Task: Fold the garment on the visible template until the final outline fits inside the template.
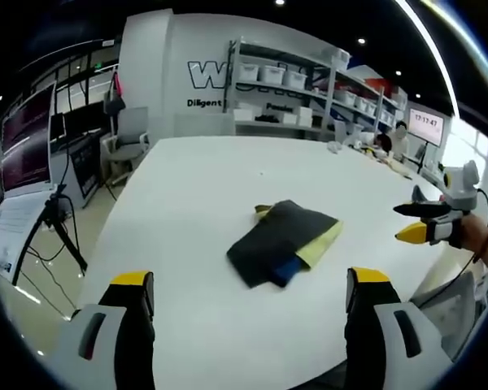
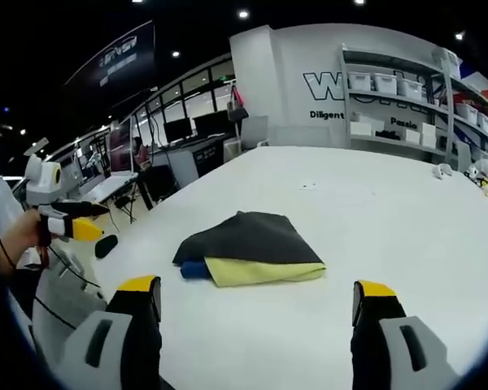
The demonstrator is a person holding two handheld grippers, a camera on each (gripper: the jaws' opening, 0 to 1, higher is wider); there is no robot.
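Both grippers, left (image 1: 250, 301) and right (image 2: 256, 309), hovered open and empty near the folded garment (image 2: 248, 248), apparently letting it rest on the table (image 2: 374, 211).

One folded garment (image 1: 283, 241), one table (image 1: 195, 187), two grippers (image 1: 250, 305).

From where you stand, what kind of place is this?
Probably an office-like lab or showroom: storage shelves with white bins against a lettered wall, desks with monitors, and a big white table holding a folded garment.
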